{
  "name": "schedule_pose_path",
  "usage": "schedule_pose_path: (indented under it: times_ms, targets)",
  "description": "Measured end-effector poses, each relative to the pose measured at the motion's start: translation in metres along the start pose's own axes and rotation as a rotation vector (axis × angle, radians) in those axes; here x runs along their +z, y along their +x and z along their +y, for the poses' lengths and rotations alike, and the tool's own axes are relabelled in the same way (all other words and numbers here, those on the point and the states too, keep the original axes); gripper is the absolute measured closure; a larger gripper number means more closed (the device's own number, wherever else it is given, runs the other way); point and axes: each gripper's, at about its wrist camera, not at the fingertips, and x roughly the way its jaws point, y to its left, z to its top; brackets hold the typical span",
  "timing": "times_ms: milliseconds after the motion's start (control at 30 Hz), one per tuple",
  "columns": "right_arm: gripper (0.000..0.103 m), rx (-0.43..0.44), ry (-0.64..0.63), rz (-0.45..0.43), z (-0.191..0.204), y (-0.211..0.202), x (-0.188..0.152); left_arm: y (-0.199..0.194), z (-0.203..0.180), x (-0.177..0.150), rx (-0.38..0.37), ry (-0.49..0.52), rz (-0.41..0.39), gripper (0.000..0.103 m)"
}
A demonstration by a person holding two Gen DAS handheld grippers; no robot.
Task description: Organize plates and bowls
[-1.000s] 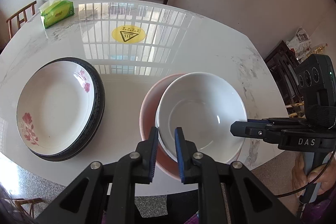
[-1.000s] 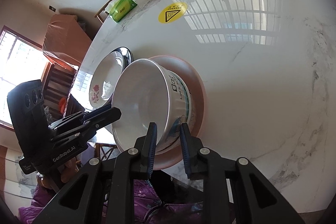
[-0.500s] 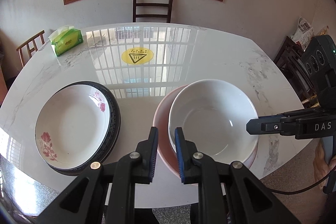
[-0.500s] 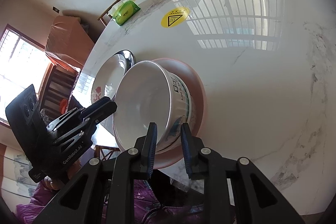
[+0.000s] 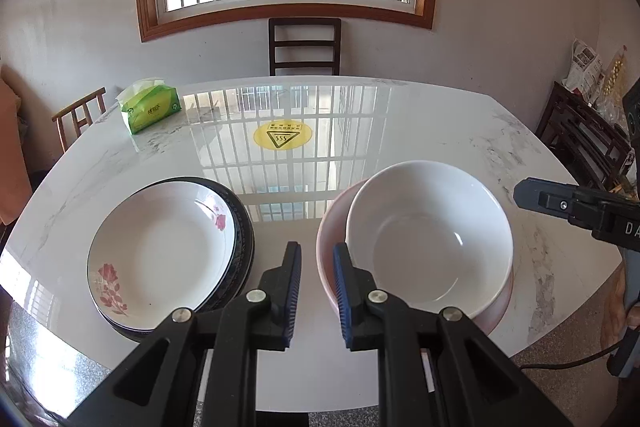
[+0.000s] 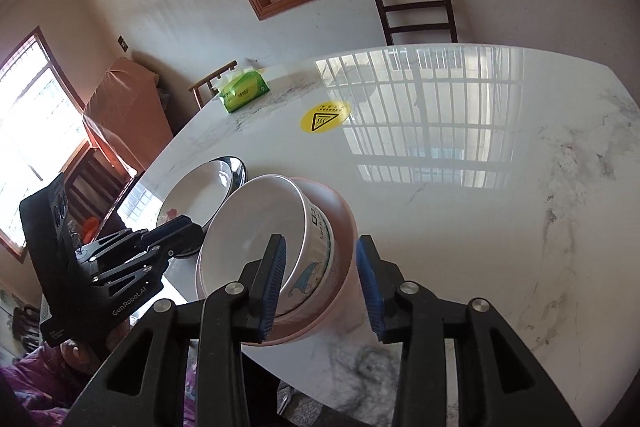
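A white bowl [image 5: 430, 239] sits nested in a pink bowl [image 5: 326, 251] near the table's front edge; both also show in the right wrist view, the white bowl [image 6: 256, 227] inside the pink bowl [image 6: 340, 227]. A white rose-patterned plate [image 5: 160, 255] rests on a dark plate [image 5: 244, 227] to the left. My left gripper [image 5: 316, 287] is open and empty, pulled back between the plates and the bowls. My right gripper [image 6: 322, 283] is open, its jaws standing either side of the bowls' near rim without touching.
The white marble table [image 5: 400, 123] carries a yellow heat sticker [image 5: 285, 136] at its middle and a green tissue pack [image 5: 150, 109] at the far left. Wooden chairs [image 5: 305, 45] stand behind and left. A dark sideboard [image 5: 588, 143] stands on the right.
Both grippers have let go of the white bowl's rim, opened, and drawn back and up from the table. The bowls and plates have stayed in place.
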Motion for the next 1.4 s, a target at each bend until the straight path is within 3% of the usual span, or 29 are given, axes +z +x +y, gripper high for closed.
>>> schedule_pose_path:
  times_ms: [100, 167, 333, 533, 667, 867, 1100, 1333, 1400]
  targets:
    - [0.059, -0.05, -0.009, -0.104, -0.003, -0.004, -0.009, -0.004, 0.0, -0.005, 0.032, 0.006, -0.039, 0.082]
    - [0.057, -0.074, 0.004, -0.155, -0.007, -0.004, -0.016, -0.009, 0.001, -0.008, 0.049, 0.011, -0.078, 0.06]
    - [0.053, -0.114, 0.059, -0.261, -0.019, -0.005, -0.036, -0.022, 0.002, -0.015, 0.082, 0.027, -0.167, 0.058]
    - [0.042, -0.285, 0.019, -0.373, -0.028, 0.002, -0.04, -0.029, 0.02, -0.032, -0.081, -0.077, -0.199, 0.058]
    - [0.038, -0.245, 0.058, -0.336, -0.035, 0.015, -0.046, -0.031, 0.028, -0.054, -0.123, -0.145, -0.198, 0.058]
    - [0.038, -0.205, 0.059, -0.317, -0.026, 0.013, -0.064, -0.019, 0.033, -0.06, -0.115, -0.12, -0.09, 0.058]
    - [0.038, -0.107, 0.145, -0.226, -0.036, 0.004, -0.073, -0.015, 0.046, -0.045, -0.294, -0.194, 0.026, 0.058]
    - [0.044, 0.009, 0.243, -0.112, -0.038, 0.011, -0.066, -0.006, 0.052, -0.027, -0.388, -0.251, 0.117, 0.058]
    - [0.047, 0.036, 0.263, -0.086, -0.039, 0.016, -0.065, -0.001, 0.052, -0.022, -0.384, -0.258, 0.145, 0.058]
